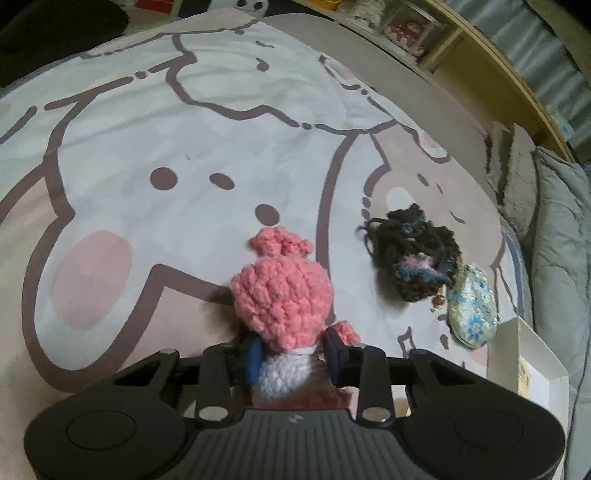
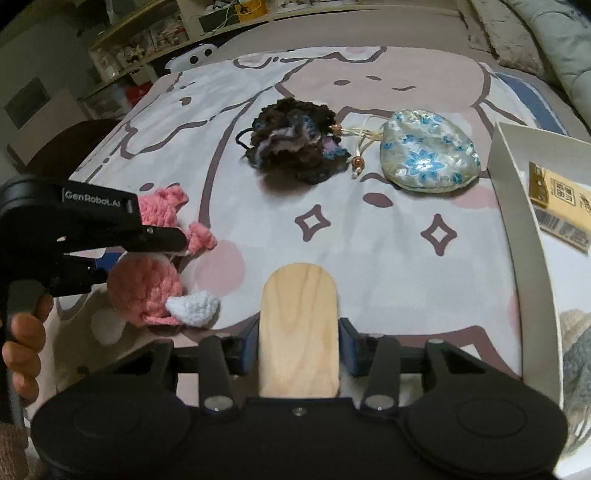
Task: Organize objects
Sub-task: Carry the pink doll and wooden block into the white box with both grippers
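Observation:
My left gripper (image 1: 293,356) is shut on a pink and white crochet doll (image 1: 282,295), held just over the cartoon bedsheet (image 1: 147,147); the doll also shows in the right wrist view (image 2: 147,291) under the left gripper's body (image 2: 92,229). My right gripper (image 2: 298,349) is shut on a flat wooden piece with a rounded end (image 2: 299,325). A dark crochet pouch (image 2: 295,147) and a silver-blue floral satin pouch (image 2: 428,151) lie side by side further off; both also show in the left wrist view, the dark pouch (image 1: 413,251) and the satin pouch (image 1: 471,306).
A white open box (image 2: 517,229) stands at the right, holding a yellow packet (image 2: 561,206) and grey yarn (image 2: 578,354); its corner shows in the left wrist view (image 1: 532,365). Shelves (image 1: 424,33) and a grey quilt (image 1: 561,240) border the bed.

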Action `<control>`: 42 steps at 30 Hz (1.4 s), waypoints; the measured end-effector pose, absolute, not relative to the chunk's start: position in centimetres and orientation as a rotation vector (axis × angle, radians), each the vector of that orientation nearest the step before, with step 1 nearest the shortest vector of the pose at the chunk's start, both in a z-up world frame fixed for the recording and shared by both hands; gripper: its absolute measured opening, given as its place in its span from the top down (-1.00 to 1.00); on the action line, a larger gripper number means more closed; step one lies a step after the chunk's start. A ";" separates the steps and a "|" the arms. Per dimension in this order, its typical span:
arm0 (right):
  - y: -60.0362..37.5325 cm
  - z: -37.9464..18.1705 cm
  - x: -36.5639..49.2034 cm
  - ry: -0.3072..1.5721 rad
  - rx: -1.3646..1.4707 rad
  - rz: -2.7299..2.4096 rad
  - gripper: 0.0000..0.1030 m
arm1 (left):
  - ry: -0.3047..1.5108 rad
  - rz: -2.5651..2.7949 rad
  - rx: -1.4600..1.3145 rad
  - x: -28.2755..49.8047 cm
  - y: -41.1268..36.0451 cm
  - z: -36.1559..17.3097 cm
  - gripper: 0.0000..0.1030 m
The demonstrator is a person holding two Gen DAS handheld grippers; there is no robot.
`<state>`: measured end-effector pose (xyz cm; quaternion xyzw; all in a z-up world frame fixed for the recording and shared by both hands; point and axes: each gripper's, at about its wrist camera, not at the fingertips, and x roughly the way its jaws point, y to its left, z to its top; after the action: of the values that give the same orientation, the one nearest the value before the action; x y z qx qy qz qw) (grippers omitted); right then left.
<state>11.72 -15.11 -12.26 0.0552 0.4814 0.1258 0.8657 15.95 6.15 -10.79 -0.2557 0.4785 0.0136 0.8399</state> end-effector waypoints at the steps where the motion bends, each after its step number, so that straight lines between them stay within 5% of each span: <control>1: -15.3 -12.0 11.7 0.996 0.108 0.266 0.12 | 1.003 0.018 -0.527 15.8 6.1 -10.5 0.33; 20: -20.8 -3.7 10.3 0.716 0.078 0.184 0.12 | 0.791 -0.164 -0.269 12.2 1.9 -3.2 0.38; 42: -31.7 0.8 8.3 0.601 0.068 0.048 0.12 | 0.726 -0.378 -0.297 13.9 -8.8 0.2 0.37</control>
<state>8.33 -31.71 0.76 0.0337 0.2959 0.0235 0.9543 13.90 -8.80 0.22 -0.1441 0.3516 -0.1829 0.9067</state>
